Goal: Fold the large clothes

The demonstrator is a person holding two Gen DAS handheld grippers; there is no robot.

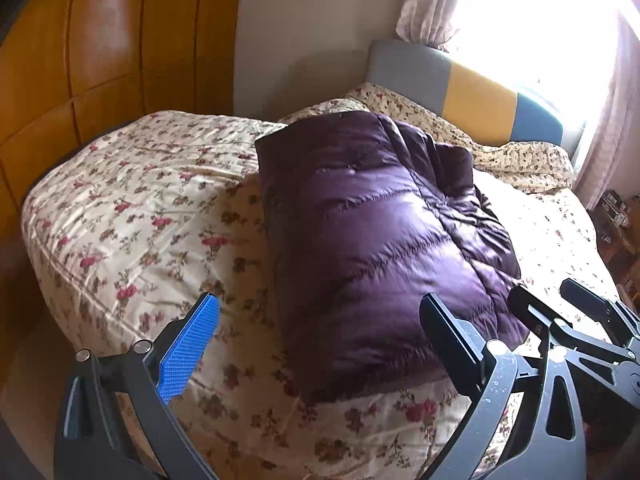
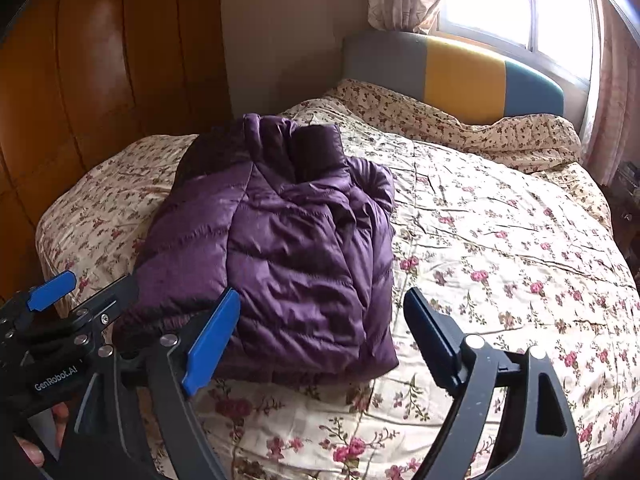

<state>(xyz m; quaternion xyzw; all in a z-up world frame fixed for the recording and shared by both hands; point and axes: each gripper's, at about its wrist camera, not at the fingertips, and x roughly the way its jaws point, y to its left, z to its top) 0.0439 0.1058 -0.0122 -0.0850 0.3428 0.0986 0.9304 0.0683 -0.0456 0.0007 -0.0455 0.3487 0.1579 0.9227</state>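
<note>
Jacket (image 2: 276,248), purple and quilted, lying folded into a compact bundle toward the bed's (image 2: 500,240) left edge, folding apparently complete; left gripper (image 1: 320,340) and right gripper (image 2: 320,340) both wide open, empty.

My left gripper (image 1: 320,344) has its jaws spread wide with nothing between them, angled downward and held just short of the near edge of the purple jacket (image 1: 384,240). My right gripper (image 2: 322,340) sits beside it, also tilted down, its 2 fingers apart and empty, off the jacket's near right corner. In the right wrist view, part of my hand (image 2: 48,436) shows behind the left gripper's body. Neither gripper touches the jacket.
</note>
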